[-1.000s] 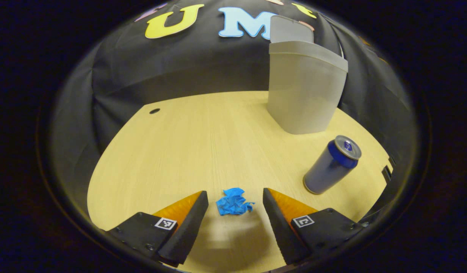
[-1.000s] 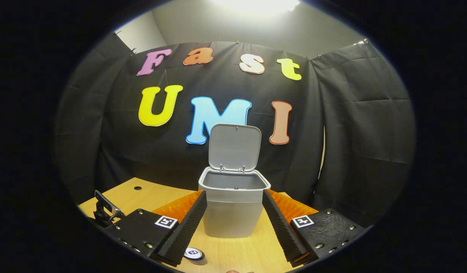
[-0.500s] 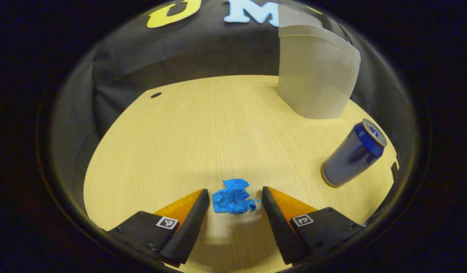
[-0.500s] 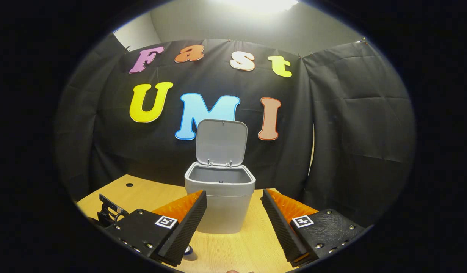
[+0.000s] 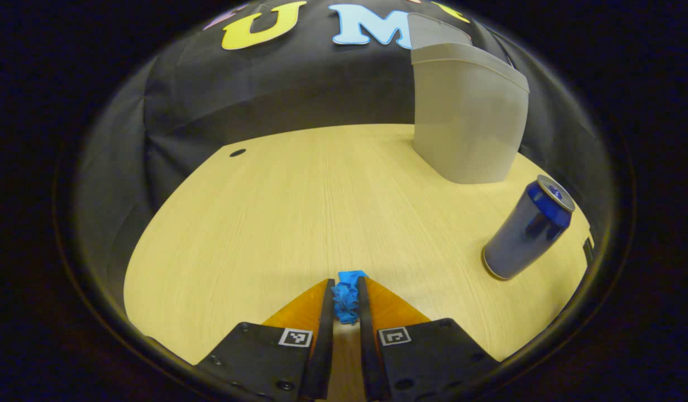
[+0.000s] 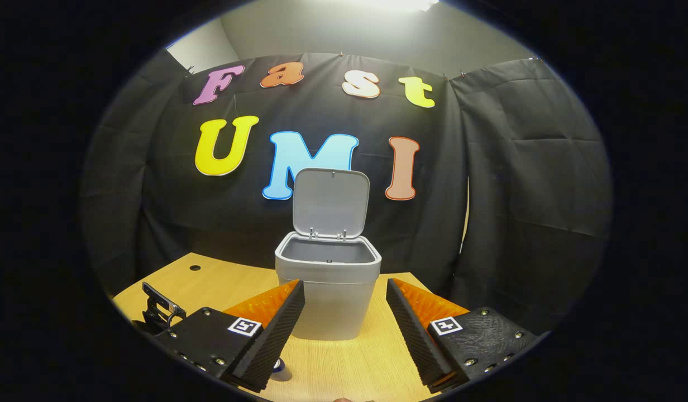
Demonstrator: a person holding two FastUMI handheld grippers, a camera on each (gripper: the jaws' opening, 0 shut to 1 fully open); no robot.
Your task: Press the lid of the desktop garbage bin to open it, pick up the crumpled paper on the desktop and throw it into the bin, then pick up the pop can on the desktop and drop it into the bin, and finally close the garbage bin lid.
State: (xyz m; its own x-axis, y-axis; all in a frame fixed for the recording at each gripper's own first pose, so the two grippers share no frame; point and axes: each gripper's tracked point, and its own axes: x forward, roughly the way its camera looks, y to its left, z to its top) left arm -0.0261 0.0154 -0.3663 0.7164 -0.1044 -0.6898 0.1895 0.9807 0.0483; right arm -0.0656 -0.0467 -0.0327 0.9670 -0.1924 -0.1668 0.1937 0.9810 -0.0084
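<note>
In the left gripper view my left gripper [image 5: 344, 295] is shut on the blue crumpled paper [image 5: 345, 298], squeezed between both fingers at the near edge of the wooden desktop [image 5: 299, 212]. The blue pop can [image 5: 526, 227] stands upright to the right. Behind it rises the grey garbage bin [image 5: 468, 117]. In the right gripper view that garbage bin [image 6: 327, 290] stands straight ahead with its lid [image 6: 330, 203] tipped up and its inside showing. My right gripper [image 6: 345, 298] hangs open in front of it, holding nothing. The pop can's top [image 6: 281, 370] peeks out beside its left finger.
A small round hole [image 5: 237, 152] marks the desktop at the far left. Black cloth closes the booth behind and on both sides. A dark clamp-like piece [image 6: 161, 310] sits at the desktop's left edge in the right gripper view.
My left gripper has shut on the blue paper, which lay loose between its open fingers before. The right gripper view has shifted slightly; that gripper stays open.
</note>
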